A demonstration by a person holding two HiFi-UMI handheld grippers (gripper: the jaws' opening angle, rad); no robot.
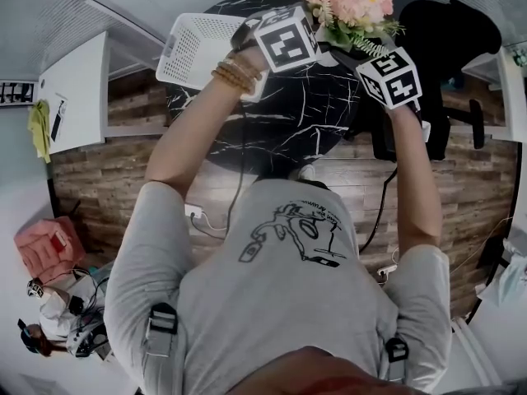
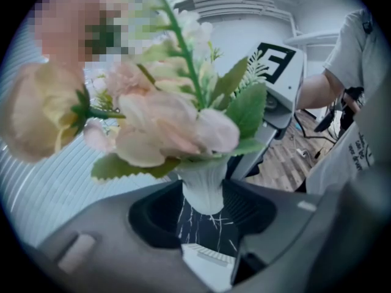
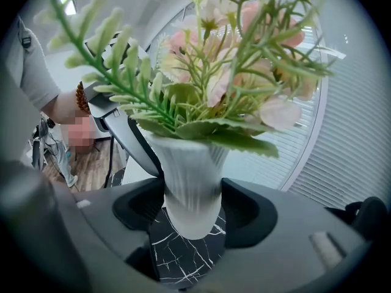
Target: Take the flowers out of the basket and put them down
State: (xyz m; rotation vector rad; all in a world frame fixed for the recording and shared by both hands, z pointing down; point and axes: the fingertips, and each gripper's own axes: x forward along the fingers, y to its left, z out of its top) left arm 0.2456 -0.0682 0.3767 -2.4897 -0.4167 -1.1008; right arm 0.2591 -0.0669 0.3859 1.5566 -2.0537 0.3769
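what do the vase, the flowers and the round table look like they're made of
Vase: white, matte, ribbed; ceramic or plastic, unclear. Flowers: likely artificial, with cloth-like petals and stiff, plastic-looking leaves. Table: black with white veins; marble or a marble-look surface.

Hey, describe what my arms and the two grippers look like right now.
Both the left gripper and right gripper have grey bodies, black ribbed jaw pads and a white cube with black square markers. You wear a light grey short-sleeved T-shirt and a brown beaded bracelet on the left wrist; black cables trail back.
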